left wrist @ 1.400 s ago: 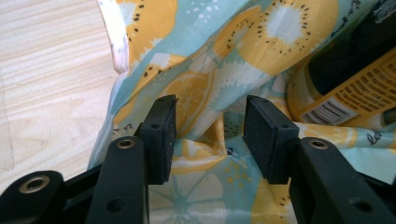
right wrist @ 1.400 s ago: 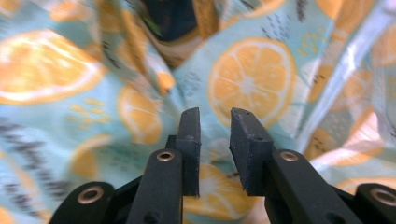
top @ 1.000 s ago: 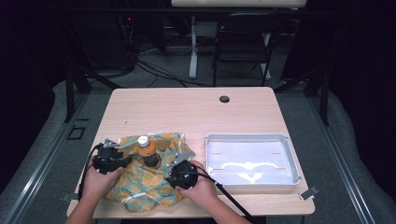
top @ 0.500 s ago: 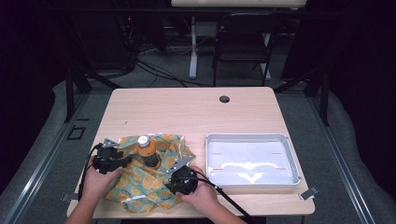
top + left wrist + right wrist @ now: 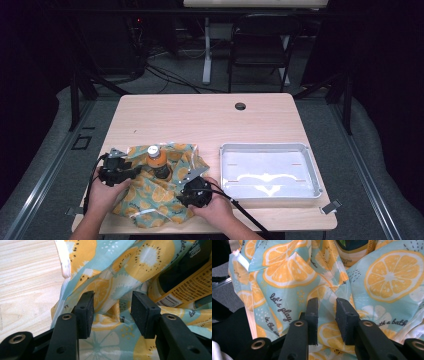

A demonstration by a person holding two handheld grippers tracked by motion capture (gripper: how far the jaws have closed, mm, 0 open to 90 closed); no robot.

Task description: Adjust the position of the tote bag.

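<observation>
A: Bottle (image 5: 157, 161) stands on the fruit-print cloth (image 5: 150, 200) near the table's (image 5: 200, 120) front left, unwrapped.

B: Left gripper (image 5: 112, 306) and right gripper (image 5: 326, 312) both gape over cloth folds; the wrapping remains.

Light wood-grain table (image 5: 200, 120) with a round cable hole (image 5: 240, 106) near its far edge. Shallow grey metal tray (image 5: 312, 165) sits on the table's right half — white lining inside. Small metal clip (image 5: 330, 206) at the near right corner. Beyond the table — black folding chair (image 5: 262, 40), white desk leg (image 5: 207, 50), cables on grey floor (image 5: 165, 75).
</observation>
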